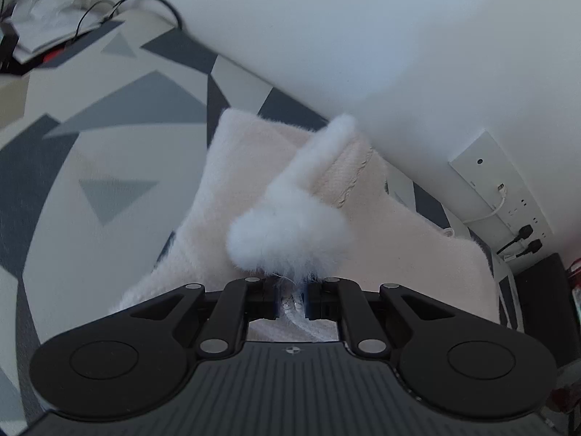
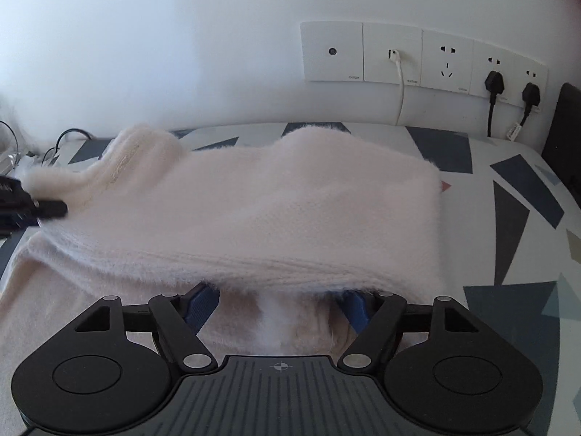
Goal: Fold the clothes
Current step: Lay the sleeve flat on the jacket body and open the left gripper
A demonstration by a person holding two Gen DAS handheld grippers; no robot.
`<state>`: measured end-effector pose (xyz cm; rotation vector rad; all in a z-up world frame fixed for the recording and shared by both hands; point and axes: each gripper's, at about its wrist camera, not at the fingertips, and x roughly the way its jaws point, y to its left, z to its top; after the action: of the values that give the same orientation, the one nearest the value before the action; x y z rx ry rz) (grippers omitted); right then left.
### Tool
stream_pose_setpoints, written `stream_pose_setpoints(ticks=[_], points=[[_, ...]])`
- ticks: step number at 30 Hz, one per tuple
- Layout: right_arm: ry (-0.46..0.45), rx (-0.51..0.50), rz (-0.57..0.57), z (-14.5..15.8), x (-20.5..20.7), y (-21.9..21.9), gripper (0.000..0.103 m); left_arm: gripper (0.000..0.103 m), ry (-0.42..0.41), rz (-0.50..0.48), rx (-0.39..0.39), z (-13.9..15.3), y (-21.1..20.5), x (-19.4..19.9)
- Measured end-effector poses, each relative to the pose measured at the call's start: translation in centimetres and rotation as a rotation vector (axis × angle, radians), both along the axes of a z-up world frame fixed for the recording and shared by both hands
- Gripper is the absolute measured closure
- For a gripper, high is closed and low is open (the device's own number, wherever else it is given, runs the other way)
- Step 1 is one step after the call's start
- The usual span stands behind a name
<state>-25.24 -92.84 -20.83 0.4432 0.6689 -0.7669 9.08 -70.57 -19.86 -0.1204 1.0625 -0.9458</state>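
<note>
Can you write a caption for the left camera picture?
Left gripper pinches a fluffy cream sweater above the patterned table.

- Wall socket panel (image 2: pixel 421 58): small grey maker's mark at the lower edge of each plate, too small and blurred to read.
- White tag (image 2: pixel 512 131) on one black plug cord: print not legible.
- No other lettering, numbers or signs can be read in either view.

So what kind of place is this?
Probably a room at home: a fluffy sweater lies on a geometric-patterned cloth, against a white wall with a row of sockets.
</note>
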Motion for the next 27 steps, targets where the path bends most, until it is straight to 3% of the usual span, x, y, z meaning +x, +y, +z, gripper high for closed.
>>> stream_pose_setpoints(ticks=[5, 12, 15, 17, 18, 22, 27], points=[[0.019, -0.036, -0.064, 0.7, -1.8, 0.1, 0.036, 0.092, -0.01, -0.017, -0.04, 1.0, 0.5, -1.0], [-0.054, 0.109, -0.21, 0.2, -4.6, -1.9, 0.038, 0.087, 0.021, -0.052, 0.029, -0.7, 0.6, -1.5], [-0.046, 0.11, -0.219, 0.3, -5.2, -1.4, 0.033, 0.075, 0.004, -0.098, 0.064, -0.1, 0.8, -1.7], [-0.05, 0.11, -0.222, 0.6, -5.8, -1.1, 0.033, 0.045, -0.031, -0.147, 0.106, 0.6, 1.0, -2.0], [-0.052, 0.114, -0.226, 0.7, -6.0, -0.9, 0.032, 0.041, -0.051, -0.171, 0.123, 1.0, 1.1, -2.3], [-0.047, 0.097, -0.226, 1.4, -6.9, 0.0, 0.03, 0.03, -0.176, -0.275, 0.177, 2.1, 1.9, -3.5], [0.028, 0.043, -0.188, 1.8, -6.1, 1.4, 0.004, 0.024, -0.198, -0.305, 0.279, 1.4, 2.2, -3.9]])
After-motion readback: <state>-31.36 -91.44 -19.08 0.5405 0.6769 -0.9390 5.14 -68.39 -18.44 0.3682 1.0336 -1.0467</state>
